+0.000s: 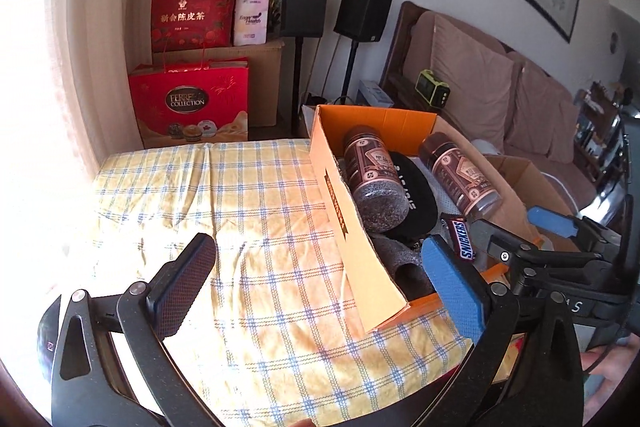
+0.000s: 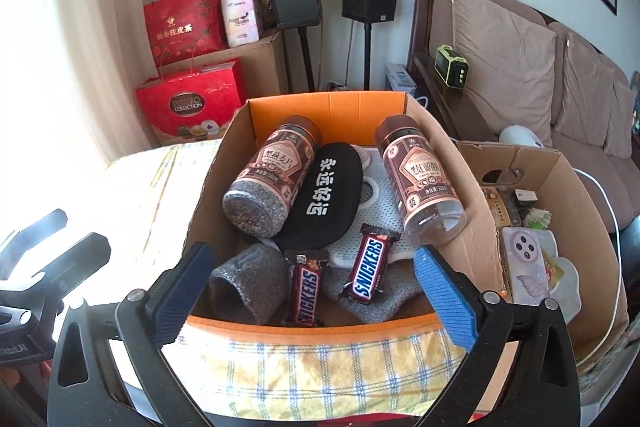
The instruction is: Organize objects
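An open cardboard box with an orange lining stands on the yellow checked cloth. Inside lie two brown-labelled jars, a black pouch with white characters, two Snickers bars, a grey foam sleeve and a white mesh pad. My right gripper is open above the box's near edge, with nothing held. My left gripper is open too, over the cloth and the box's left wall. The right gripper also shows at the box's right.
A second cardboard box with small items stands right of the first. Behind are red gift bags, two speakers on stands, and a brown sofa. A bright curtained window fills the left.
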`<state>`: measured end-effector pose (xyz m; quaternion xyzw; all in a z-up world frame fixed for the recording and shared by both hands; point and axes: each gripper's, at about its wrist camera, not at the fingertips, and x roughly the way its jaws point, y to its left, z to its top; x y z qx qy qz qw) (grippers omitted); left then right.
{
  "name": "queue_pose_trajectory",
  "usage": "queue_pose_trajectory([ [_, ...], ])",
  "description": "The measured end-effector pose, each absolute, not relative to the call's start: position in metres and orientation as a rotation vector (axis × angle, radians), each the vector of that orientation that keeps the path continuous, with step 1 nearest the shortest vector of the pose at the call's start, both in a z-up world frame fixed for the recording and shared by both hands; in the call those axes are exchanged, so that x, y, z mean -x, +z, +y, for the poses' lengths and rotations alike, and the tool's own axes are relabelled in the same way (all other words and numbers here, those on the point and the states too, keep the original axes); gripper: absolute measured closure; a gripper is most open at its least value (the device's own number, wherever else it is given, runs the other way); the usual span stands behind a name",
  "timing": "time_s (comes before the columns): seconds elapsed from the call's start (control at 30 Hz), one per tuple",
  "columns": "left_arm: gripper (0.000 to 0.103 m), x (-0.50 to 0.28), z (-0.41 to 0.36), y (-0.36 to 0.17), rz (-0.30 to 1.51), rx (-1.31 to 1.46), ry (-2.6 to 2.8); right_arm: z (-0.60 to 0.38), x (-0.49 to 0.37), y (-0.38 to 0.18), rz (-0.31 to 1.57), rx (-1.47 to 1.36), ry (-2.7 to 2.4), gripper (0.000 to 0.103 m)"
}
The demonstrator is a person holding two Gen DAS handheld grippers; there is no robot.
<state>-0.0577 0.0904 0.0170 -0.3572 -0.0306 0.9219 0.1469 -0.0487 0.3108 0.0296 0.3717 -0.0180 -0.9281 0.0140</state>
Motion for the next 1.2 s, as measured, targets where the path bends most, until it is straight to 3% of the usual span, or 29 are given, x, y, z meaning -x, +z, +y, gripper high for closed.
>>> queue_pose_trajectory([
  [1.2,0.0,-0.051,0.003,-0.005,-0.131,1.105,2.824,0.269,-0.062,0.023,-0.061,-0.995,-2.967,0.001],
])
